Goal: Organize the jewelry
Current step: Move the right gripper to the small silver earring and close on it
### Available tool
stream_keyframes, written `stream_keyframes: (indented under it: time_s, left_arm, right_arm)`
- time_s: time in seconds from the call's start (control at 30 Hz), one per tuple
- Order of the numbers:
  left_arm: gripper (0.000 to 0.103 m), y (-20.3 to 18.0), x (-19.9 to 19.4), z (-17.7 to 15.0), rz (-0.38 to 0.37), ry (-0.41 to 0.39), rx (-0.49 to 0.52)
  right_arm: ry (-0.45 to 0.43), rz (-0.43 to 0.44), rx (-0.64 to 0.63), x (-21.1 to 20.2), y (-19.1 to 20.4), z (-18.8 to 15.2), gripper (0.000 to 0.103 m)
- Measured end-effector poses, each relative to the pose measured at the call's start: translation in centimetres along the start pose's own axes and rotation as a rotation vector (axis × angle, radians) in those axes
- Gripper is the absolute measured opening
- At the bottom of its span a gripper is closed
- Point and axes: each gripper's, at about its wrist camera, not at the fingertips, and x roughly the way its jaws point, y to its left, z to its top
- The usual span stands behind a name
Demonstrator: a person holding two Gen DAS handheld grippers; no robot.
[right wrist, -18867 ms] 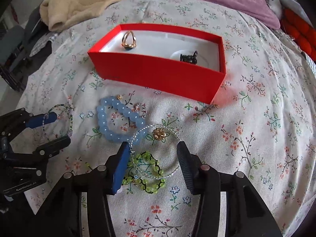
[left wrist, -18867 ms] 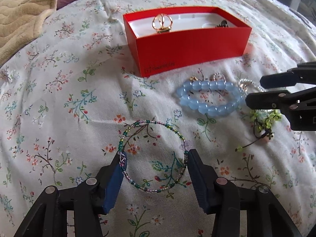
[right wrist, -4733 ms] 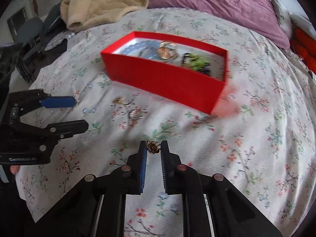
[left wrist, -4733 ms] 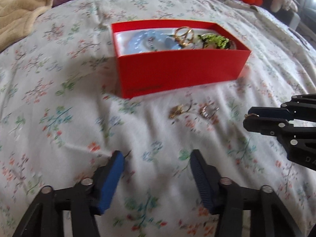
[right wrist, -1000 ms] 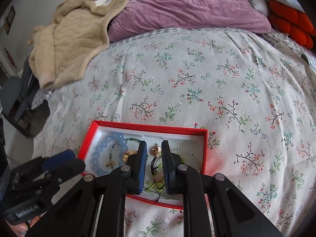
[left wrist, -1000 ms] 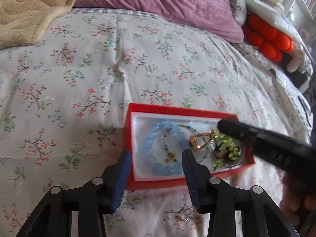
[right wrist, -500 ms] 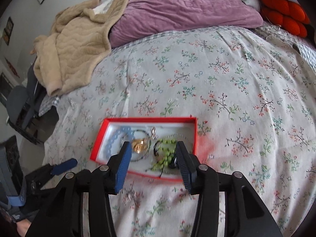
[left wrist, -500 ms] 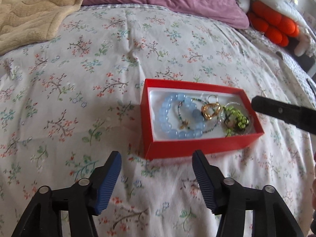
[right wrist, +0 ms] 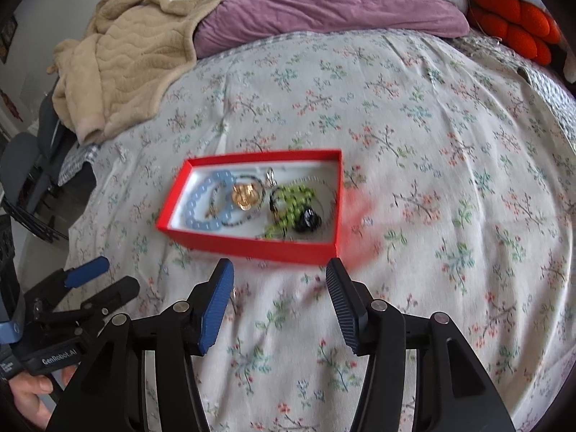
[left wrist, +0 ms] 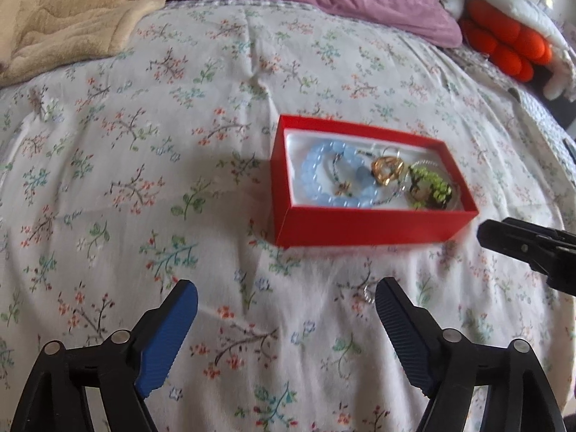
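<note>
Since one second ago, both grippers have withdrawn from the red box (left wrist: 360, 228). Left gripper (left wrist: 286, 306), lower frame: jaws opening, nothing between them. Right gripper (right wrist: 279, 288): jaws opening, empty. Blue bead bracelet (left wrist: 316, 169) lies inside the box, frame centre-right.

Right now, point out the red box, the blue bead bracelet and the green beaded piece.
red box (left wrist: 360, 225), left wrist view, front wall.
blue bead bracelet (left wrist: 310, 172), left wrist view, left beads.
green beaded piece (right wrist: 293, 194), right wrist view, upper beads.
</note>
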Motion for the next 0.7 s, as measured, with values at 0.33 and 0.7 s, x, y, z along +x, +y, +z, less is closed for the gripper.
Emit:
stream_keyframes:
  time_s: [0.33, 0.7]
  left_arm:
    - [0.089, 0.5, 1.2, -1.4, 0.062, 0.06, 0.043]
    - [0.089, 2.0, 2.5, -1.6, 0.099, 0.109, 0.026]
  right_arm:
    - [0.079, -0.052, -0.041, 1.4, -0.4, -2.2, 0.057]
    - [0.141, -0.084, -0.131, 4.5, 1.9, -3.4, 0.057]
